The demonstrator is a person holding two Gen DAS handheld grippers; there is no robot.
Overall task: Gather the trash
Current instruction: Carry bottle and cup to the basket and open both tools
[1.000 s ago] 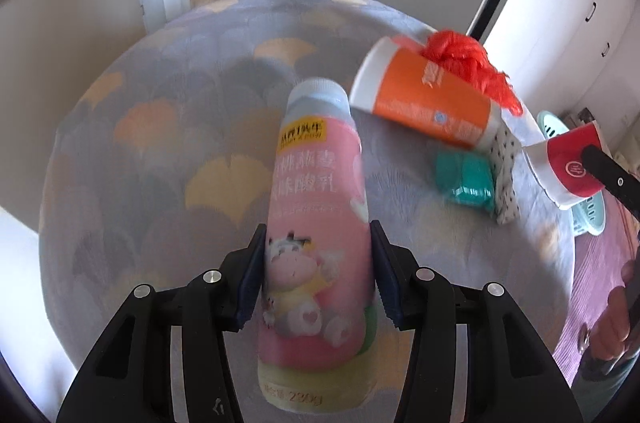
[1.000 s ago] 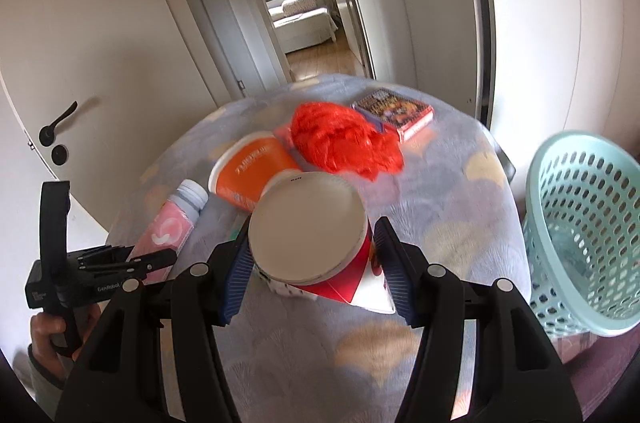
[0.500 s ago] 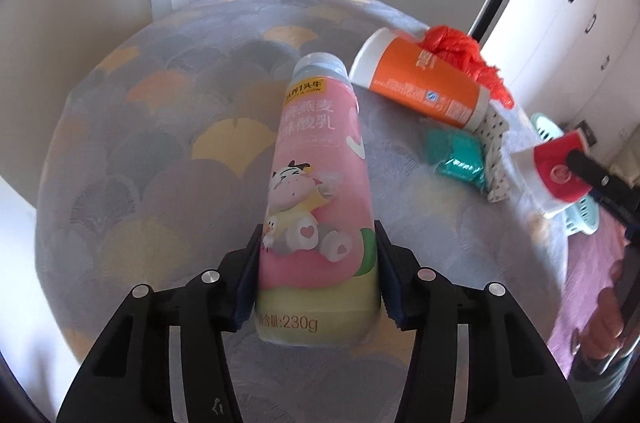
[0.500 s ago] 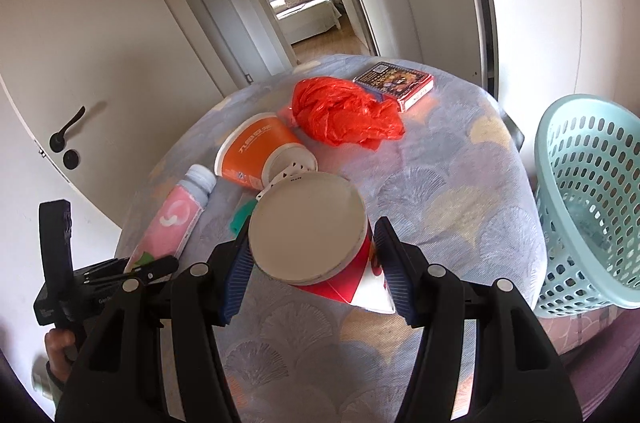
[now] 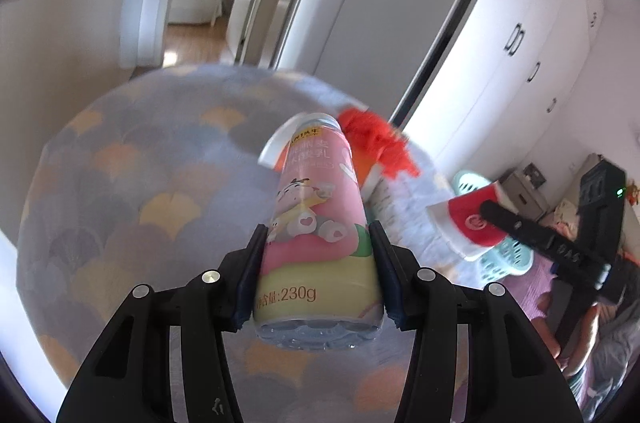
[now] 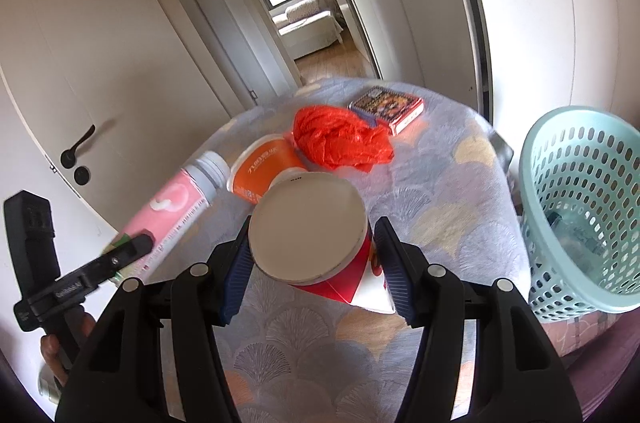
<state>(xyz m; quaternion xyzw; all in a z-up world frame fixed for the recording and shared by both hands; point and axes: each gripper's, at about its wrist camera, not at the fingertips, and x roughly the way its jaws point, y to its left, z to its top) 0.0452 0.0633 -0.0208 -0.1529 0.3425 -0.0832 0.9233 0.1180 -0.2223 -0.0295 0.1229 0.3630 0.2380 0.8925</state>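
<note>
Two cups (image 6: 308,227) (image 6: 266,169), one bottle (image 5: 318,219), one basket (image 6: 580,211)

Left gripper (image 5: 317,275): black angular arms, silver screws, dark blue ribbed pads (image 5: 249,279). Right gripper (image 6: 312,263): identical build; bare-skinned hand (image 6: 60,347) on the handle.

The pink yogurt bottle (image 5: 318,223) reads "230g" near its base, below Chinese characters.

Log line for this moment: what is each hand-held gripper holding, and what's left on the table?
left hand-held gripper: pink yogurt bottle | right hand-held gripper: red paper cup | table: orange cup, red bag, book | basket: beside table
</note>
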